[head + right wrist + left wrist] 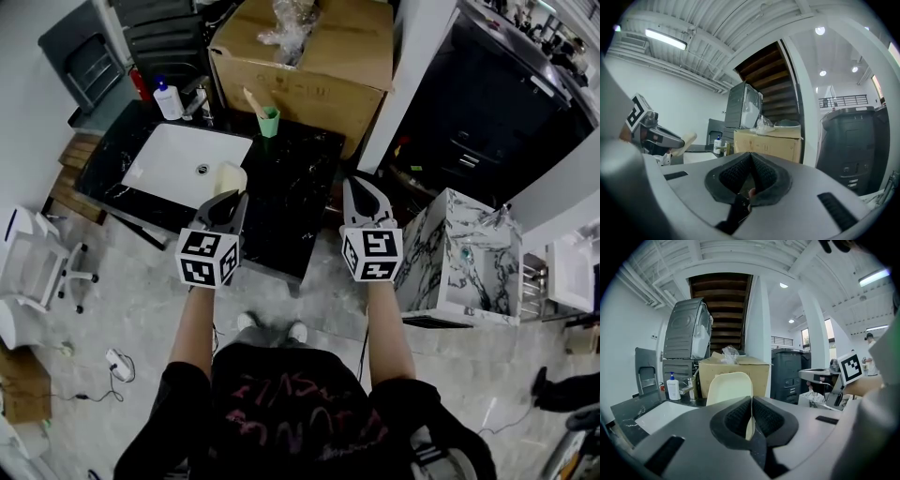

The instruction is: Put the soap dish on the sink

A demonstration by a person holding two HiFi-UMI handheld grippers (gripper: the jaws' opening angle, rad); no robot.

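Observation:
The cream soap dish [231,176] is clamped by its edge in my left gripper [236,195] and hangs over the front right rim of the white sink basin [178,159]. The basin is set in a black marble counter [286,187]. In the left gripper view the dish [729,387] stands upright just beyond the shut gripper [751,400], with the basin [658,416] below to the left. My right gripper [356,183] is held level with the left one, past the counter's right edge. Its jaws [751,157] are shut with nothing between them.
A white pump bottle [168,99] and a faucet [201,103] stand behind the basin, and a green cup [269,121] with a brush sits on the counter's far side. A large cardboard box [314,56] is behind. A white marble cabinet [459,258] stands at the right.

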